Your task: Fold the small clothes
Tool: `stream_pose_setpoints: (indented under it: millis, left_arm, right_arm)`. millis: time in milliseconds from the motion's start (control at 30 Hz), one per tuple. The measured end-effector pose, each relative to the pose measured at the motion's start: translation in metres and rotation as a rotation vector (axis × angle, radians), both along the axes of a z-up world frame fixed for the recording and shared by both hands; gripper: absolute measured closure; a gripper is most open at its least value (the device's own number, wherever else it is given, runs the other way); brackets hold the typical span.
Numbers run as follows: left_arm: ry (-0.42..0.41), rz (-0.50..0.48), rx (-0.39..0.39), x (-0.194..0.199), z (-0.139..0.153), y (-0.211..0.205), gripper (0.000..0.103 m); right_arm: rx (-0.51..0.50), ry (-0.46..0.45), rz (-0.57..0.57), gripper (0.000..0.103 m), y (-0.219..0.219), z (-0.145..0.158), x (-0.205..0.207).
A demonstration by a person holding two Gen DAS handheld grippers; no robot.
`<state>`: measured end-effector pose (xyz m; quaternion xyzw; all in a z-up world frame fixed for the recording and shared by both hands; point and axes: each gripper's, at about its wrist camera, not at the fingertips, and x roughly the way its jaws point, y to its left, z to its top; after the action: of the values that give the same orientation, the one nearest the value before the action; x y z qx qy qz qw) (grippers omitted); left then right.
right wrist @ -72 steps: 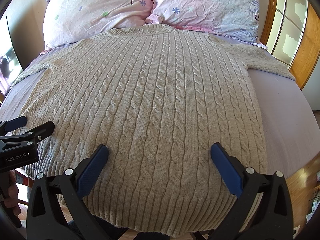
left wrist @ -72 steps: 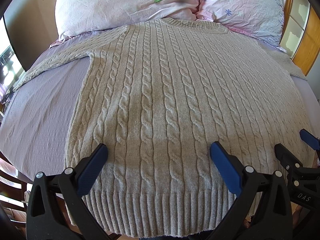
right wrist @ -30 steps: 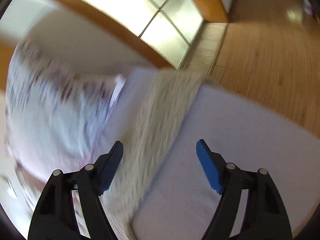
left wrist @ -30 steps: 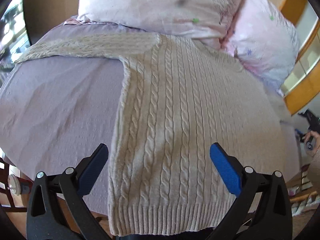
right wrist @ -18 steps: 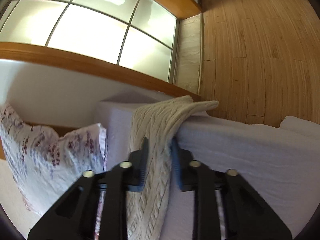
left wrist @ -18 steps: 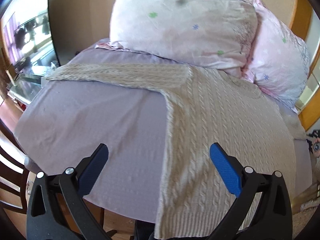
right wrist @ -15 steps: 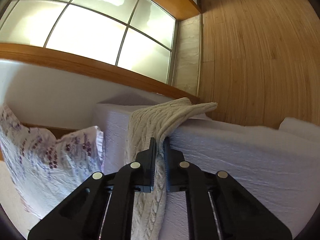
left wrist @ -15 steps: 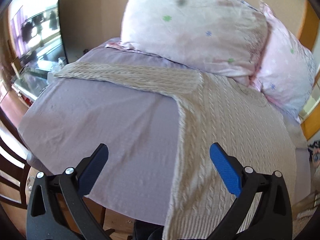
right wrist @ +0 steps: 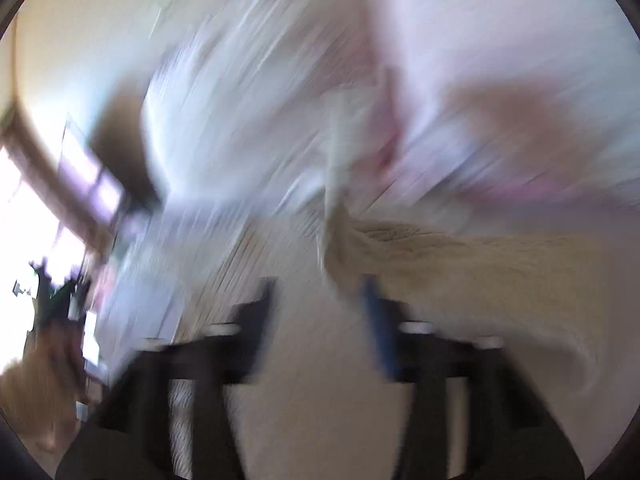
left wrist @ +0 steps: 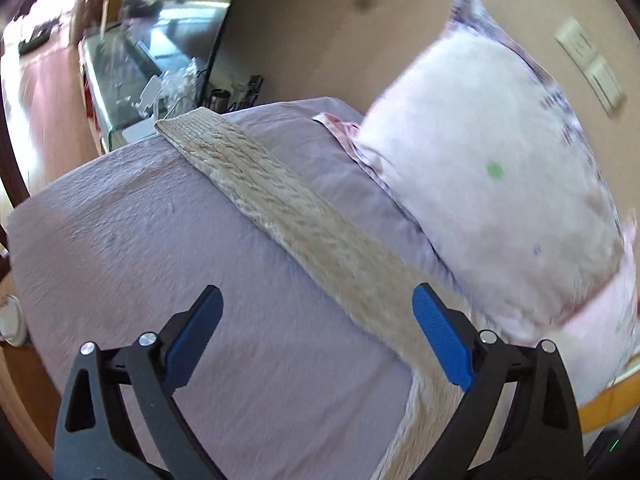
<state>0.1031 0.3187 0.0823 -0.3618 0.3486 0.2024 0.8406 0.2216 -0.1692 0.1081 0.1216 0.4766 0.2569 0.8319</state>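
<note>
A beige cable-knit sweater lies on the lilac bed. In the left wrist view its left sleeve runs flat from the far bed edge toward my left gripper, which is open and empty just above the sheet, the sleeve passing near the right finger. The right wrist view is heavily blurred. There the right gripper has its fingers parted and beige knit drapes from the right finger off to the right. Whether the fabric is still gripped I cannot tell.
A pink-white floral pillow leans against the wall at the head of the bed. The lilac sheet spreads left of the sleeve. A glass-topped stand with clutter is beyond the bed's far edge.
My left gripper has swung left, from the sweater body to over the left sleeve. My right gripper closed on the right sleeve, then swung fast across; its fingers now look parted.
</note>
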Motion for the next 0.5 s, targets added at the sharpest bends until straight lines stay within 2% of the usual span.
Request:
stream_pose_setpoints:
  millis: [100,133,233,367,500]
  left_arm:
    - [0.01,0.055,-0.056,0.017,-0.011,0.03,0.018]
    - [0.01,0.065,-0.085,0.022,-0.016,0.041,0.024]
    - [0.036,0.098,-0.174,0.036,-0.034,0.07,0.031]
    - [0.061,0.176,-0.284,0.045,-0.058,0.109,0.036]
    - [0.01,0.25,-0.342,0.043,-0.067,0.136,0.04]
  right_arm:
    - [0.046,0.08,-0.054,0.039,0.007,-0.013,-0.013]
    - [0.058,0.124,-0.089,0.037,0.002,-0.018,-0.015]
    - [0.025,0.206,-0.162,0.037,-0.013,-0.03,-0.017]
    - [0.009,0.224,-0.227,0.036,-0.024,-0.028,-0.03]
    - [-0.025,0.211,-0.216,0.032,-0.014,-0.023,-0.037]
